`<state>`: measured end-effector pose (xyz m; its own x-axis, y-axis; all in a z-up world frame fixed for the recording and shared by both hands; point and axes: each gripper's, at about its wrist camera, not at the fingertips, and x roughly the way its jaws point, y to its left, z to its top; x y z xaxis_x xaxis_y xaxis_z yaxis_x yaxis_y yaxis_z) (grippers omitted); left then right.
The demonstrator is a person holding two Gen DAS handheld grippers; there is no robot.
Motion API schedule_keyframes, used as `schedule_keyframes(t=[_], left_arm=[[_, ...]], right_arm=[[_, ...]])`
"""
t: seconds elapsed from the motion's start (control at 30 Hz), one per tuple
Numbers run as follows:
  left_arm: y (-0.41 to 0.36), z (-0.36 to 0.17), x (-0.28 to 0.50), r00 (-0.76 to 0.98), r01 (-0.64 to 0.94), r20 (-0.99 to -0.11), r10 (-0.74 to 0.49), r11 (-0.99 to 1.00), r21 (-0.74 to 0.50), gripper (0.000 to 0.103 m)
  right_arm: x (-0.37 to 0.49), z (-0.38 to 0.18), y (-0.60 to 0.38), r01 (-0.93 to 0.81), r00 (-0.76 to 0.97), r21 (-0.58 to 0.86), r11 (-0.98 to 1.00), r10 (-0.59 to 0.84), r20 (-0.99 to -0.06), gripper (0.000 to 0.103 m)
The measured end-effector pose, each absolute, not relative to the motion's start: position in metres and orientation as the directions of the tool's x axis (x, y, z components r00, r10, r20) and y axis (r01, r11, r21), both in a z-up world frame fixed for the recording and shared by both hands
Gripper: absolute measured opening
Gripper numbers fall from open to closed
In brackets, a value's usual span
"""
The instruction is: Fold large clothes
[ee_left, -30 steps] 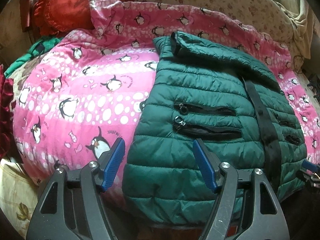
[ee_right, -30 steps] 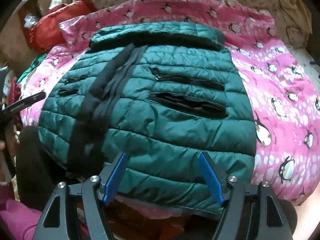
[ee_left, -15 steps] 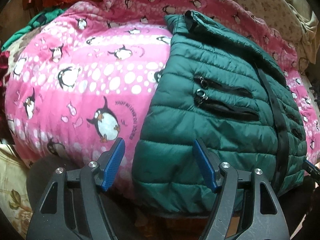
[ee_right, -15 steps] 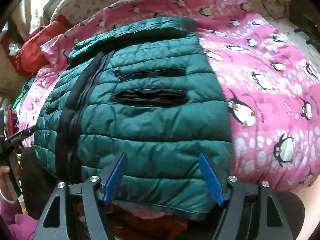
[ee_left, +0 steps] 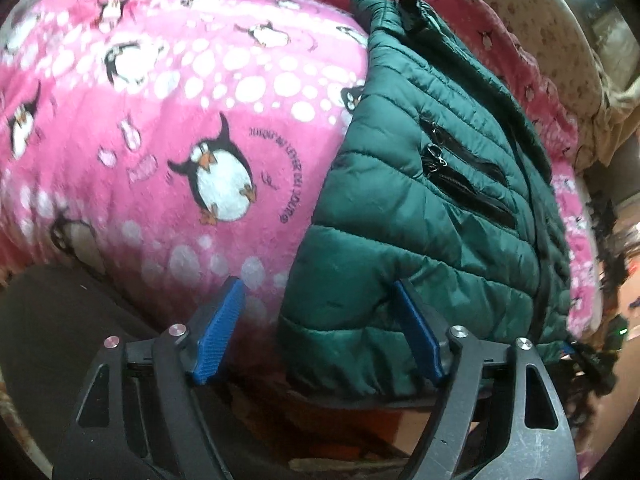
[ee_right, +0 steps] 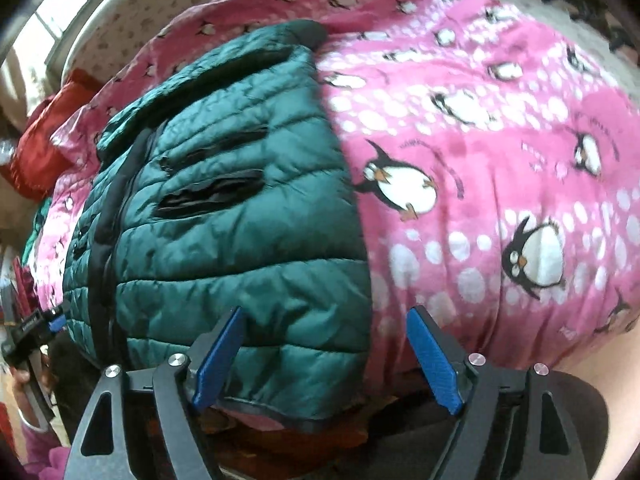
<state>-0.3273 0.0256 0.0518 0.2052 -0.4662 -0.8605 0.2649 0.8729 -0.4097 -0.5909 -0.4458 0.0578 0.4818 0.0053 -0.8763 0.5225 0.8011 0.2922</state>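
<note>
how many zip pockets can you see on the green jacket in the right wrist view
2 clear ones on the green jacket, stacked on the panel right of the black front zip: upper pocket, lower pocket. The panel left of the zip is too foreshortened to count; more may be hidden.

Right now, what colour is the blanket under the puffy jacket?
Pink, with white spots and penguins. The blanket shows best in the left wrist view.

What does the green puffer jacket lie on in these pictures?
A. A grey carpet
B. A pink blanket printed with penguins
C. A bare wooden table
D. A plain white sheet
B: the green puffer jacket is spread over a pink blanket with black-and-white penguins showing on both sides of it.
</note>
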Motion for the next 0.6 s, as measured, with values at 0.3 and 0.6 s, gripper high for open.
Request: schedule_keyframes(t=[0.3,0.6], left_arm=[[0.006,0.05,-0.338,0.145,0.327,-0.844,-0.516,0.83,-0.451,0.078],[0.004,0.046,-0.336,0.153,0.343,-0.836,-0.526,0.822,-0.455,0.078]], right_arm=[[-0.588,0.048,-0.449,0.48,0.526,0.422,0.769,0.132,-0.84,0.08],[-0.578,0.054,-0.427,0.384,0.538,0.395,0.835,0.145,-0.83,0.075]])
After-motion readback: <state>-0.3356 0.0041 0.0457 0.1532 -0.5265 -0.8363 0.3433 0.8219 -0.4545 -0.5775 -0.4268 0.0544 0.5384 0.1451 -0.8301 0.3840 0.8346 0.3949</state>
